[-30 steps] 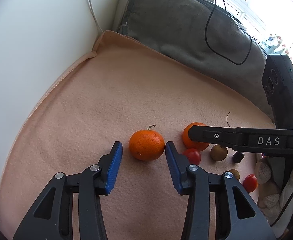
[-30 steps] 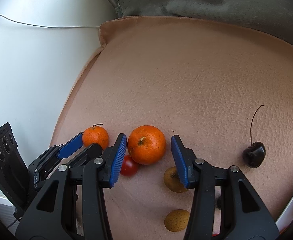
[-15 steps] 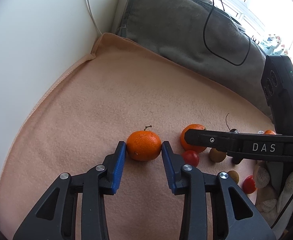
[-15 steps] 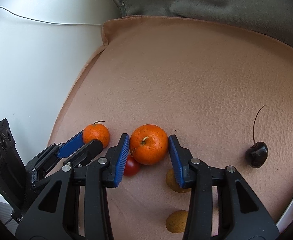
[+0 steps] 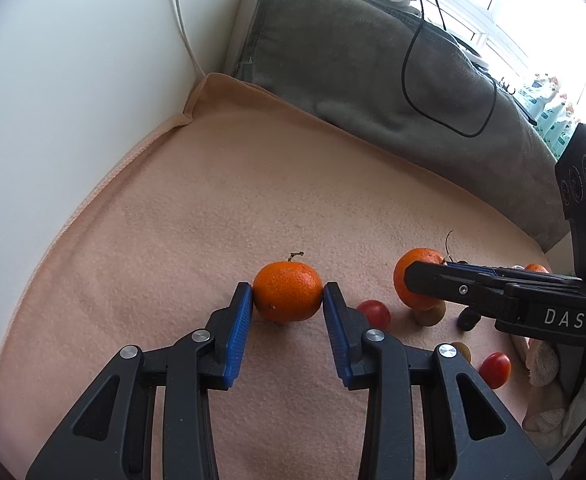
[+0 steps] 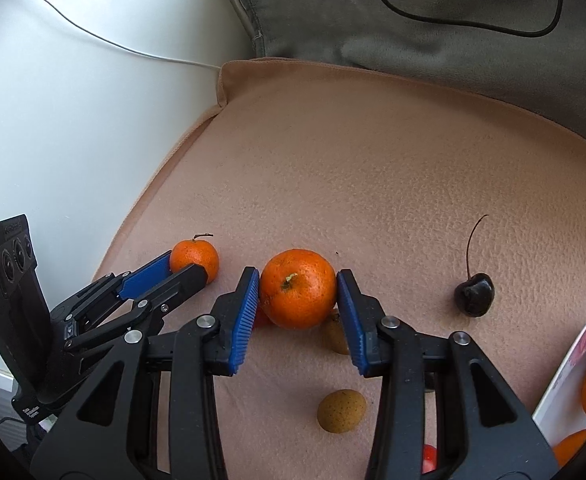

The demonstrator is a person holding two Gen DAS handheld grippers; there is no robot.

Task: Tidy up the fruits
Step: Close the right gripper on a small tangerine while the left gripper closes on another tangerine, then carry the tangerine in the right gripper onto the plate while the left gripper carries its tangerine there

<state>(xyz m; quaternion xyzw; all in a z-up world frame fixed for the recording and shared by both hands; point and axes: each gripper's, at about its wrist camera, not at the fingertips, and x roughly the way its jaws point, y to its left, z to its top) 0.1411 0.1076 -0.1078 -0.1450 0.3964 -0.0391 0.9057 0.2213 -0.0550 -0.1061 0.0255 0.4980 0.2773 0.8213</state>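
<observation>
**Both grippers clamped, one mandarin each**

Left gripper (image 5: 287,306): the stemmed mandarin (image 5: 287,291) sits right between its blue pads, at the tips, and both pads press its sides. The jaws have just been closing onto it. Fruit is small, bright orange, pebbled skin, short brown stem on top. It rests on the peach blanket (image 5: 213,208), roughly mid-blanket, well apart from the far left corner by the white wall (image 5: 53,80).

Right gripper (image 6: 297,292): the larger mandarin (image 6: 297,288) is pinched between its pads, green-brown stem scar facing the camera. These jaws also have just been closing, with the fruit between them. It looks raised slightly off the blanket (a red tomato (image 5: 374,313) and a brown longan (image 6: 335,334) show partly under and behind it).

Outward from there: a second longan (image 6: 341,411) lies nearer the blanket's near edge, a dark cherry (image 6: 474,294) with a long stem lies to the right, apart from the rest. At the right edge a white tray (image 6: 565,368) holds more orange fruit. A grey cushion (image 5: 373,72) with a black cable (image 5: 413,72) borders the far edge of the blanket.
</observation>
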